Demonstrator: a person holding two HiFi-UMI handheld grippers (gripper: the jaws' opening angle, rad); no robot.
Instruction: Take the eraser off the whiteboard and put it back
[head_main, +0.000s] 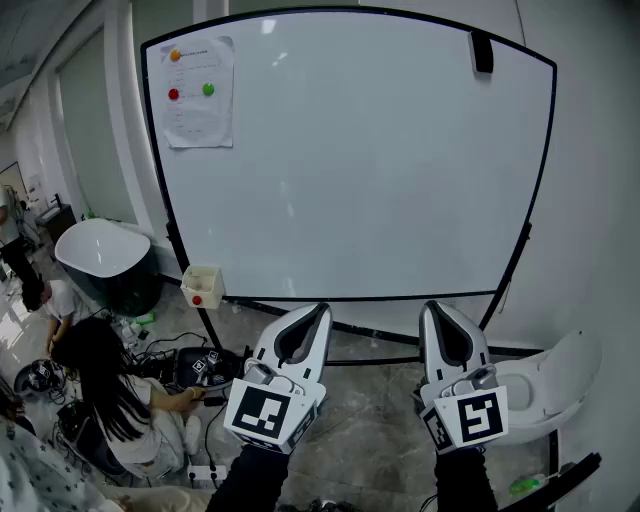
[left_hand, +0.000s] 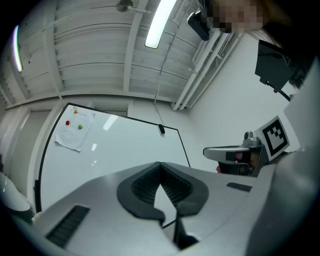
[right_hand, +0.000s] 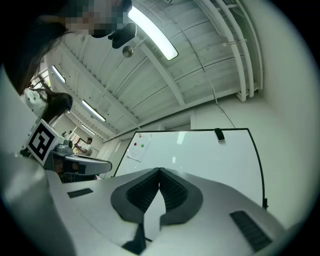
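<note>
At the bottom of the head view, the left gripper (head_main: 320, 309) and the right gripper (head_main: 431, 308) are held side by side. Their tips are raised toward the whiteboard (head_main: 350, 180) and well apart from it.

Left gripper: jaws fully together, ribbed pads meeting at the tip; nothing between them, nothing touched.

Right gripper: same condition, jaws closed tip to tip, empty.

Eraser (head_main: 482, 52): a small dark block stuck upright near the upper right corner of the whiteboard, far above both grippers.

Paper sheet (head_main: 197, 92): fixed at the upper left corner of the board, with red, orange and green magnets (head_main: 208, 89) on it. Its print is too small to read.

Limits of view: the dark sleeves (head_main: 250, 482) behind the grippers are cut off by the lower frame edge. The grippers cover part of the base of the stand (head_main: 517, 262). In both gripper views the eraser shows only as a dark speck at the board's top edge.
</note>
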